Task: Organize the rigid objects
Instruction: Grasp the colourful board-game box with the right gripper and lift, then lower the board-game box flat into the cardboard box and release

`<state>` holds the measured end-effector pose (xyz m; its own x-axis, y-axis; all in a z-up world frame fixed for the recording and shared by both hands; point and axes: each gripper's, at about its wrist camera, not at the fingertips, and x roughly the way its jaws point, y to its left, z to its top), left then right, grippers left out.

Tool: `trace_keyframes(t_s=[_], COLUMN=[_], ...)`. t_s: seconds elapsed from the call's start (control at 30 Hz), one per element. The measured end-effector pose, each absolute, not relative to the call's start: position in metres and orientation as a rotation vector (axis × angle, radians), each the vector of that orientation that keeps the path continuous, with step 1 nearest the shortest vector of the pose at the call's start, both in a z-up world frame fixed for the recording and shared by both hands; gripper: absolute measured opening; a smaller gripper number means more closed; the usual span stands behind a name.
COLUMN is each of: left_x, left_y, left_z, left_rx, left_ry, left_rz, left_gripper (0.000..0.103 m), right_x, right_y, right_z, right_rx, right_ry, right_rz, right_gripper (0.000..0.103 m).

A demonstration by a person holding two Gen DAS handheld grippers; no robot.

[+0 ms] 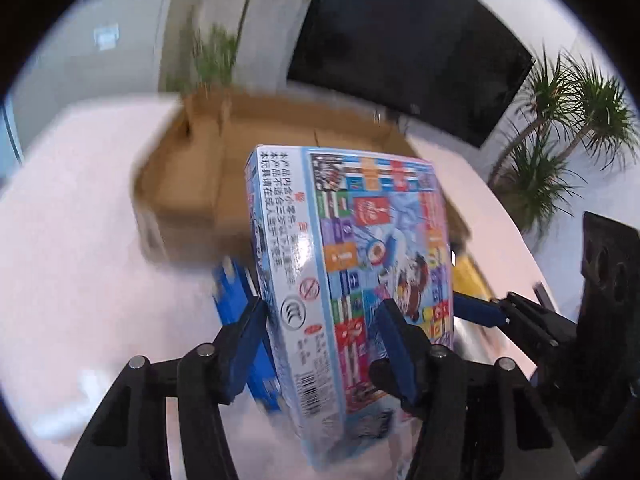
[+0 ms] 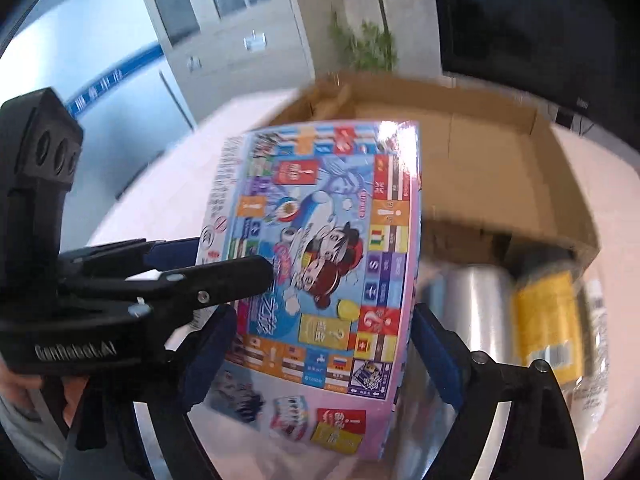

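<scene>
A colourful board-game box (image 1: 352,280) with cartoon art and Chinese print is held above the pale table. My left gripper (image 1: 320,320) is shut on the board-game box, its blue pads on both faces. In the right wrist view the same box (image 2: 328,240) fills the centre, and the left gripper (image 2: 224,268) clamps its left edge. My right gripper (image 2: 320,344) has its jaws spread on either side of the box's lower end; contact cannot be told. It also shows at the right of the left wrist view (image 1: 500,312). An open cardboard box (image 1: 224,168) lies behind.
A silver cylinder (image 2: 476,300) and a yellow-labelled packet (image 2: 548,320) lie on the table in front of the cardboard box (image 2: 500,168). A blue object (image 1: 232,292) sits behind the left finger. Potted plants (image 1: 560,128) and a dark screen (image 1: 400,48) stand beyond the table.
</scene>
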<state>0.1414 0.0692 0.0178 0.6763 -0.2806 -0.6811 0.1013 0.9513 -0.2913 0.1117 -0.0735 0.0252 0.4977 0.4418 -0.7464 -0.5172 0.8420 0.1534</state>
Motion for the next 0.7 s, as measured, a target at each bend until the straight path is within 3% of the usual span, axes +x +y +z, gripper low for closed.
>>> trace_keyframes(t_s=[0.2, 0.37, 0.5, 0.7], left_x=[0.208, 0.291, 0.349, 0.355], left_y=[0.081, 0.093, 0.101, 0.103], left_z=[0.085, 0.083, 0.029, -0.027], left_rx=[-0.162, -0.156, -0.172, -0.190], left_ry=[0.697, 0.789, 0.951, 1.068], left_rz=[-0.213, -0.226, -0.237, -0.206], left_gripper=[0.057, 0.057, 0.057, 0.047], right_x=[0.165, 0.252, 0.327, 0.367], right_y=[-0.060, -0.049, -0.038, -0.019], right_z=[0.093, 0.103, 0.048, -0.020], right_rx=[-0.035, 0.016, 0.105, 0.080], right_ry=[0.698, 0.739, 0.928, 1.154], right_rz=[0.572, 0.558, 0.536, 0.496], right_gripper=[0.088, 0.088, 0.088, 0.087])
